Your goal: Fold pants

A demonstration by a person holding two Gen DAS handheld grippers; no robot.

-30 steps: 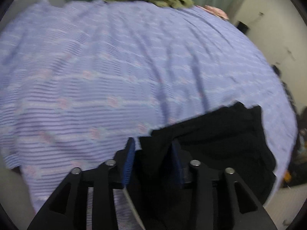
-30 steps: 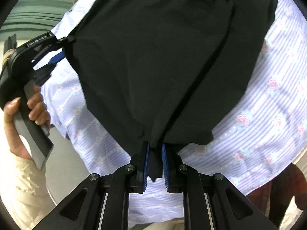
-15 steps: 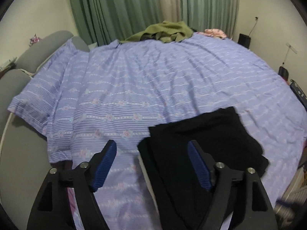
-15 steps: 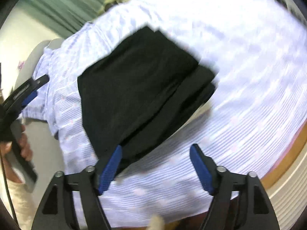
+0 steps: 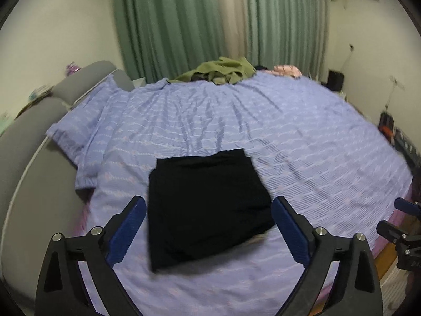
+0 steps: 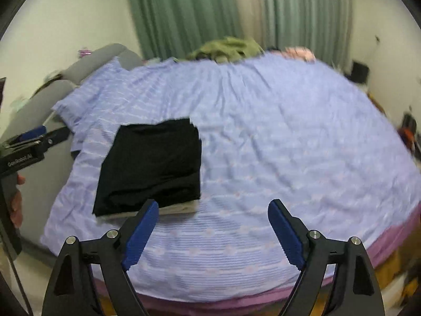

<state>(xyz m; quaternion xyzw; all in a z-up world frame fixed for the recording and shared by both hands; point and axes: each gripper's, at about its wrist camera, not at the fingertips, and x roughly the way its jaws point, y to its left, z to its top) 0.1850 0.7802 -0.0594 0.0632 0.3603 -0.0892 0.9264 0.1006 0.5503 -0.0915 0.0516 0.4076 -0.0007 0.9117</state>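
- Black pants [image 5: 205,205] lie folded flat on the lilac sheet [image 5: 302,142], just ahead of the left gripper [image 5: 209,223], its jaws spread wide, empty.
- Right gripper [image 6: 213,226] released too, pants ahead-left of it.

Black pants [image 5: 208,205] folded flat on lilac striped bedsheet [image 5: 302,142]; left gripper [image 5: 209,222] spread wide above, empty.

Green curtains [image 5: 184,21] hung behind a bed [image 5: 302,137] under a lilac striped sheet; cream walls [image 5: 52,31], a grey padded headboard [image 5: 23,137], perhaps a dark speaker [image 5: 336,79] in the corner.
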